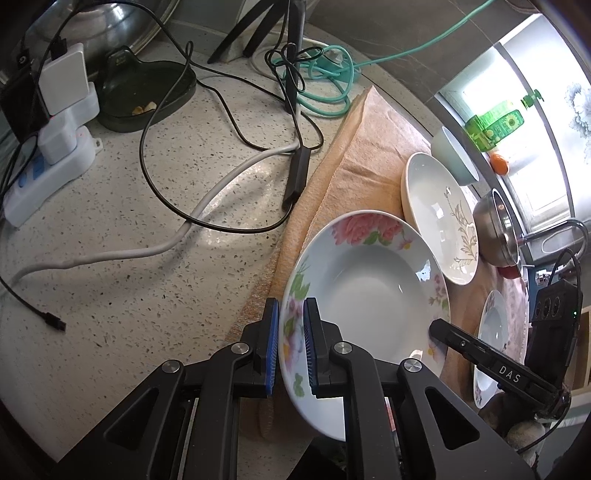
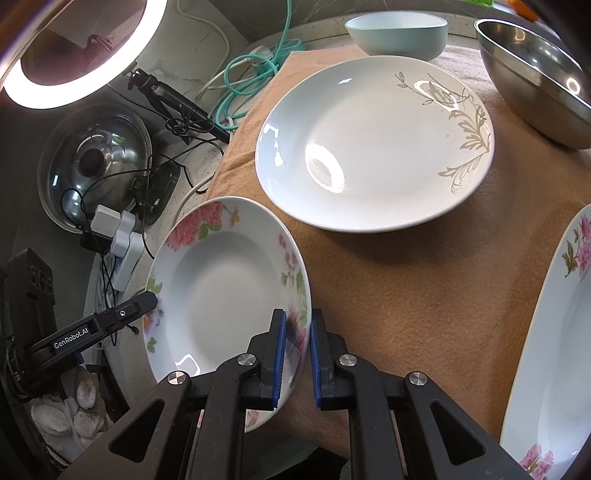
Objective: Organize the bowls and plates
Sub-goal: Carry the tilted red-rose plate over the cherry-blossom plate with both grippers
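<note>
Blue-padded, my left gripper (image 1: 290,347) and right gripper (image 2: 297,360) are both pinching the floral plate (image 2: 221,295), hiding its near rim.

- We see a deep flowered plate (image 1: 365,280) (image 2: 221,291), white with pink blooms and green leaves on its rim, tilted, its rim pinched on two opposite sides.
- A white plate with a pale leaf motif (image 1: 439,218) (image 2: 373,144) lies flat on the orange cloth beyond it.
- A second flowered plate (image 1: 491,332) (image 2: 554,332) lies to the right, partly out of view.
- A pale green bowl (image 1: 454,155) (image 2: 399,33) stands upright at the far edge of the cloth.
- A steel bowl (image 1: 495,229) (image 2: 535,81) stands just beside it, empty and shiny.
</note>
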Demonstrator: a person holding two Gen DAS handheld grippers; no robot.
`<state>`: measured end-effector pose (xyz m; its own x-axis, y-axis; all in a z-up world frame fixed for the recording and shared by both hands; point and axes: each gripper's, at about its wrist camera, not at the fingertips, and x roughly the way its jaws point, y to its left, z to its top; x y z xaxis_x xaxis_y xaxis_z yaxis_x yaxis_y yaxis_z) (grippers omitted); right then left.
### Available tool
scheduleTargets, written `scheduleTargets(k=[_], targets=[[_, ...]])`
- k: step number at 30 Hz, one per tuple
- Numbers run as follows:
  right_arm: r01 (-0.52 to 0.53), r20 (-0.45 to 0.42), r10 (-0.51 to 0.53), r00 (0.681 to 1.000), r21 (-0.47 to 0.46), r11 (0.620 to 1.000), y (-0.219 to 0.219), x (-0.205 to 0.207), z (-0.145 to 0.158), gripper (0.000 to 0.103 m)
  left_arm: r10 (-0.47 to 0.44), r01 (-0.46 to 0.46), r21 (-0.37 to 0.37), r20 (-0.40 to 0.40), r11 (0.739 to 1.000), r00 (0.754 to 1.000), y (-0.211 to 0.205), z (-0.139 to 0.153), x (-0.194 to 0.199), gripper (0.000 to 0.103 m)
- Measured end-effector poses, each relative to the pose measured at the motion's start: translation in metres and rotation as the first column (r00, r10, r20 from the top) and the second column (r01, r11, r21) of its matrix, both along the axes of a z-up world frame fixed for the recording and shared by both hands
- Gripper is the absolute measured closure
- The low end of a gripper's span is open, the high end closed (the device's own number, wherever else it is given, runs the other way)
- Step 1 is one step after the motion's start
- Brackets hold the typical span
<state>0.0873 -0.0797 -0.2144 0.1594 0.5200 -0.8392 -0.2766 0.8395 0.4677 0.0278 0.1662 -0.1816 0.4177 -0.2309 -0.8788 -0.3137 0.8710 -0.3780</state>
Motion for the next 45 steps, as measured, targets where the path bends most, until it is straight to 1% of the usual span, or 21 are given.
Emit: scheduleTargets(k=[10,16,30,45], targets=[[0.019,0.019,-0.020,1.000,0.005,1.000,-0.015,-0.003,0.009,0.092,-0.017,0.018,-0.004,0.023,1.000,1.000,-0.012,0.009,0.003,0.092],[0.040,0.031,-0.040,0.999,0.009,0.999,-0.029,-0.005,0.017,0.092,-0.041,0.041,-0.002,0.042,0.999,0.998,-0.026,0.017,0.007,0.092],[0.107,0.044,-0.107,0.993,0.009,0.994,-0.079,-0.010,0.028,0.091,-0.108,0.108,-0.003,0.063,0.994,0.992,-0.069,0.023,0.017,0.092],[0.195,0.055,-0.195,0.979,0.007,0.981,-0.140,-0.010,0.035,0.091,-0.199,0.199,0.002,0.075,0.980,0.977,-0.124,0.029,0.032,0.092]])
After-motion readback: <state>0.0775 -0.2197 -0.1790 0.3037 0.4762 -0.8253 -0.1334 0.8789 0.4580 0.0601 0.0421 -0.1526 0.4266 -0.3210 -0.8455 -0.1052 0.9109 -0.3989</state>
